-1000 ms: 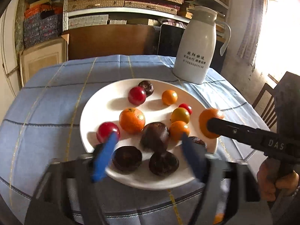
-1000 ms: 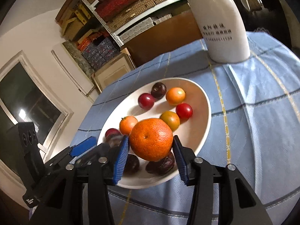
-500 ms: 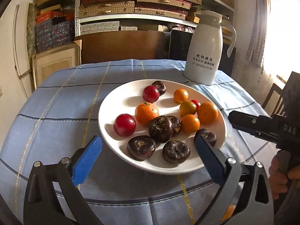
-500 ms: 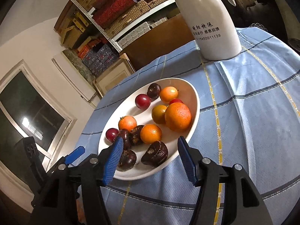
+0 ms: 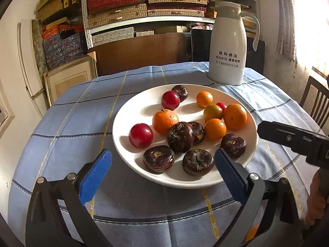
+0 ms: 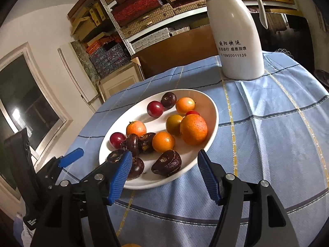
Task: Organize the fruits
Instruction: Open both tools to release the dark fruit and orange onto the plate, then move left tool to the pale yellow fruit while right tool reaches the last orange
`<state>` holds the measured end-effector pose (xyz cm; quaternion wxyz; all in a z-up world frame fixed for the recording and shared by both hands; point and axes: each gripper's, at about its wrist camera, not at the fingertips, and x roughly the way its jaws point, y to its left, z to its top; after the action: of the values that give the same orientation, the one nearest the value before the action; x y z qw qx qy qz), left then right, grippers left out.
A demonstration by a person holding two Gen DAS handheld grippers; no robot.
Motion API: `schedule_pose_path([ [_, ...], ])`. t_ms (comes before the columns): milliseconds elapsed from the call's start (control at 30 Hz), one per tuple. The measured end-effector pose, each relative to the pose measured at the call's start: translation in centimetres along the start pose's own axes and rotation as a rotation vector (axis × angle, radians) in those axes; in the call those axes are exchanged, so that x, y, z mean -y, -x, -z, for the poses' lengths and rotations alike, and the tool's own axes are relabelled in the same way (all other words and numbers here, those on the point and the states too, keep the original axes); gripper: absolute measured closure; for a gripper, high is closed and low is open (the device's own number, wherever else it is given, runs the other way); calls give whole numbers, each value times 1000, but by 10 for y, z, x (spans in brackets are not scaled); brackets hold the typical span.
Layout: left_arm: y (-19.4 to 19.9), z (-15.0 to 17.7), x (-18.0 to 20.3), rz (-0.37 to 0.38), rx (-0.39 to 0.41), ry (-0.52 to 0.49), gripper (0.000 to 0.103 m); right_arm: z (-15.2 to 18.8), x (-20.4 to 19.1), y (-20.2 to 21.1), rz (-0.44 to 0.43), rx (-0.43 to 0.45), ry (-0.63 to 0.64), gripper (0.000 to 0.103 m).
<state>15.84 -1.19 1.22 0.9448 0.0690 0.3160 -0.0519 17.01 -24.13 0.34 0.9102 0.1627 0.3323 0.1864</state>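
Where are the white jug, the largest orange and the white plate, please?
white jug [image 5: 227, 47], left wrist view, middle of its body.
largest orange [image 6: 194, 129], right wrist view, centre of its peel.
white plate [image 5: 131, 113], left wrist view, bare rim.

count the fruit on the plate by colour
On the white plate:
orange: 4
red: 3
yellow-green: 1
dark brown: 6
Total: 14

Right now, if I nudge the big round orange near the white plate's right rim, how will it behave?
The big round orange would probably roll, being nearly spherical. It leans against the yellow-green fruit, which may shift too. The shallow white plate rim might barely stop it.
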Motion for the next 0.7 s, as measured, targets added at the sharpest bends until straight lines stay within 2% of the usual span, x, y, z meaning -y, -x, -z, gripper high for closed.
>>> schedule_pose_path([
  [700,11,7,-2,-29,20,8,5,20,9,23,5,13,-37,28],
])
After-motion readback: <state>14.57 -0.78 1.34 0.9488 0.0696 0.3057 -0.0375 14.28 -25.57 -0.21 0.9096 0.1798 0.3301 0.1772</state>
